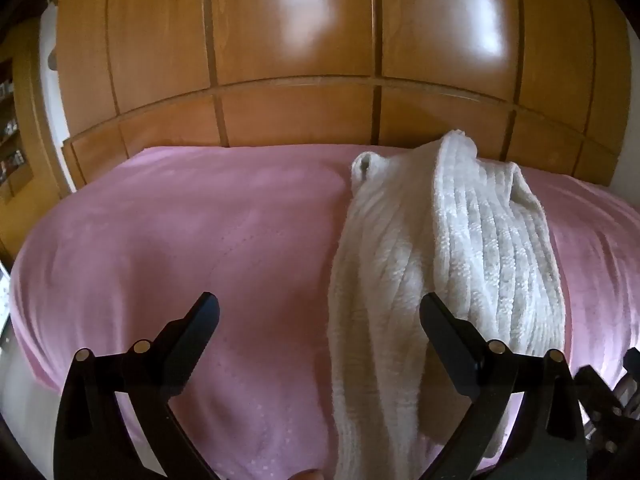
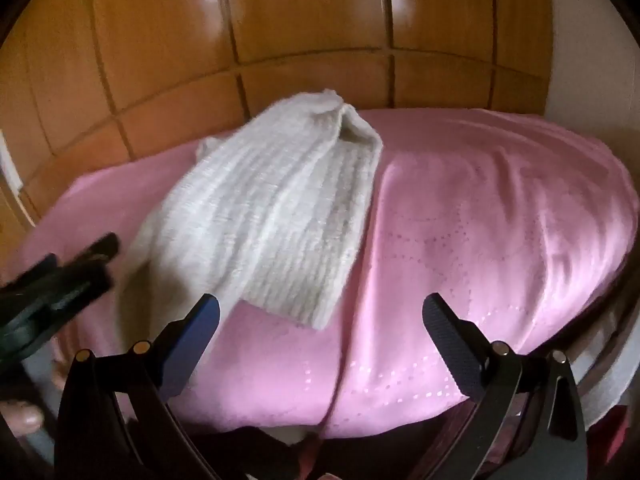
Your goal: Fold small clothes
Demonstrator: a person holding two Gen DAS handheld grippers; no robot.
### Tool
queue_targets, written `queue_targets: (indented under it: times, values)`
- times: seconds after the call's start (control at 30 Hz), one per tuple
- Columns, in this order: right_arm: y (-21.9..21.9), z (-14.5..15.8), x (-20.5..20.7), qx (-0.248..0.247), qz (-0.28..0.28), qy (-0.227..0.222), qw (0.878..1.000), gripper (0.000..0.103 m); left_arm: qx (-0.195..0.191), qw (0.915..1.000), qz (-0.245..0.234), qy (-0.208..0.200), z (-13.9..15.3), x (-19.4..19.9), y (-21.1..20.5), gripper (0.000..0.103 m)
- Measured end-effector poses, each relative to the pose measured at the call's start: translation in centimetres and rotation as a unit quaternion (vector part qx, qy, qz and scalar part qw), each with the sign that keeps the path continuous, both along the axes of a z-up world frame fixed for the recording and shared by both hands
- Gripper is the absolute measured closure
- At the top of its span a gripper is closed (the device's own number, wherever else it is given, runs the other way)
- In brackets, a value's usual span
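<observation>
A white ribbed knit garment (image 1: 472,248) lies folded lengthwise on a pink blanket (image 1: 200,240), running from the near edge to the far edge. In the right wrist view the garment (image 2: 272,216) lies left of centre on the blanket (image 2: 500,220). My left gripper (image 1: 320,320) is open and empty; its right finger (image 1: 448,344) is in front of the garment's near part. My right gripper (image 2: 320,320) is open and empty, just right of the garment's near end. The left gripper also shows blurred at the left edge of the right wrist view (image 2: 60,280).
A glossy wooden wardrobe (image 1: 296,40) stands right behind the pink surface. A shelf with small items (image 1: 10,140) is at the far left. The right gripper's frame (image 1: 608,396) shows at the lower right of the left wrist view.
</observation>
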State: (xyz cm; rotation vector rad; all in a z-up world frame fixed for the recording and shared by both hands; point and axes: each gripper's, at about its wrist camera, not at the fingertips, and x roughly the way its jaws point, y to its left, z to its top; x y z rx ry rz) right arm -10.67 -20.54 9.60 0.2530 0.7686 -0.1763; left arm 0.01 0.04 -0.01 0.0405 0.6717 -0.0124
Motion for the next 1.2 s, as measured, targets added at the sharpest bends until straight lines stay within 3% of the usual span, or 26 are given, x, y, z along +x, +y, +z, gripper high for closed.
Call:
queue_targets:
  times: [0.23, 0.57, 1.2]
  values:
    - [-0.5, -0.1, -0.2, 0.041, 0.007, -0.006, 0.999, 0.002, 0.001, 1.0, 0.0, -0.002, 0.1, -0.1, 0.1, 0.004]
    - [-0.4, -0.2, -0.1, 0.039, 0.006, -0.002, 0.999, 0.002, 0.005, 1.0, -0.001, 0.004, 0.3, 0.1, -0.1, 0.004]
    - [-1.9, -0.4, 0.5, 0.058, -0.004, 0.002, 0.998, 0.002, -0.029, 0.9995, -0.002, -0.009, -0.1, 0.0, 0.1, 0.004]
